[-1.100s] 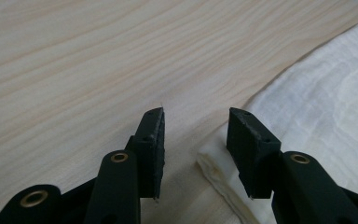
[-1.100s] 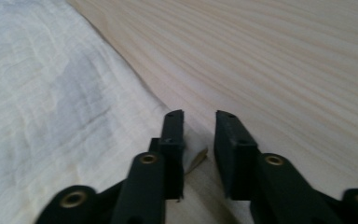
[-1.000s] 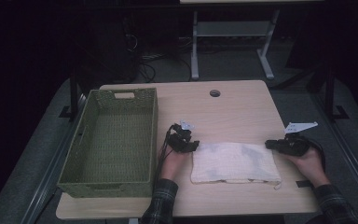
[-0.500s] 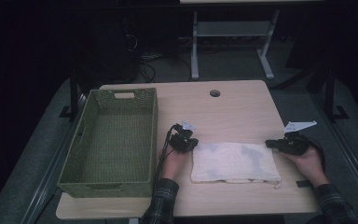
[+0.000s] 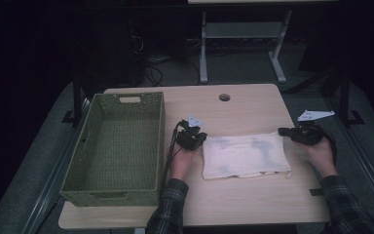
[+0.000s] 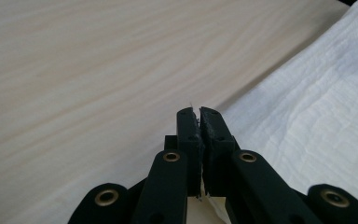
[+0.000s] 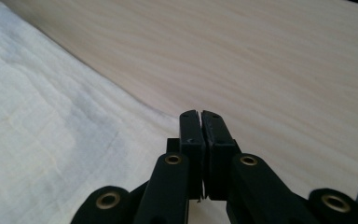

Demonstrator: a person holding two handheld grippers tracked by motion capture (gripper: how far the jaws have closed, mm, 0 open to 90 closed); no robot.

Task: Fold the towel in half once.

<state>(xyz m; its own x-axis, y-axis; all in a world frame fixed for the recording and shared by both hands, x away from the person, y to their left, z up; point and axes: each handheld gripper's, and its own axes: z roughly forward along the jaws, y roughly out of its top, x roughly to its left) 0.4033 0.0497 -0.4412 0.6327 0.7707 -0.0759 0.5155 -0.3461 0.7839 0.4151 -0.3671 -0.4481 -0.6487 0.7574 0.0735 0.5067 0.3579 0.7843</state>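
Observation:
A white cloth (image 5: 246, 156) lies flat on the pale wooden table (image 5: 243, 207), a little right of centre. My left gripper (image 5: 200, 140) is at the cloth's far left corner and my right gripper (image 5: 283, 131) is at its far right corner. In the left gripper view the jaws (image 6: 199, 112) are pressed together at the edge of the cloth (image 6: 317, 116), with a few fibres showing between them. The right gripper view has the jaws (image 7: 199, 114) closed where the cloth (image 7: 42, 121) ends. Each gripper is shut on a corner of the cloth.
A large green woven basket (image 5: 161, 141) stands on the table's left side, close to my left hand. A round cable hole (image 5: 224, 97) sits near the far edge. Bare wood runs along the front edge and beyond the cloth.
Both grippers have moved a little away from the person, and the cloth has slid the same way with them. The basket has not moved.

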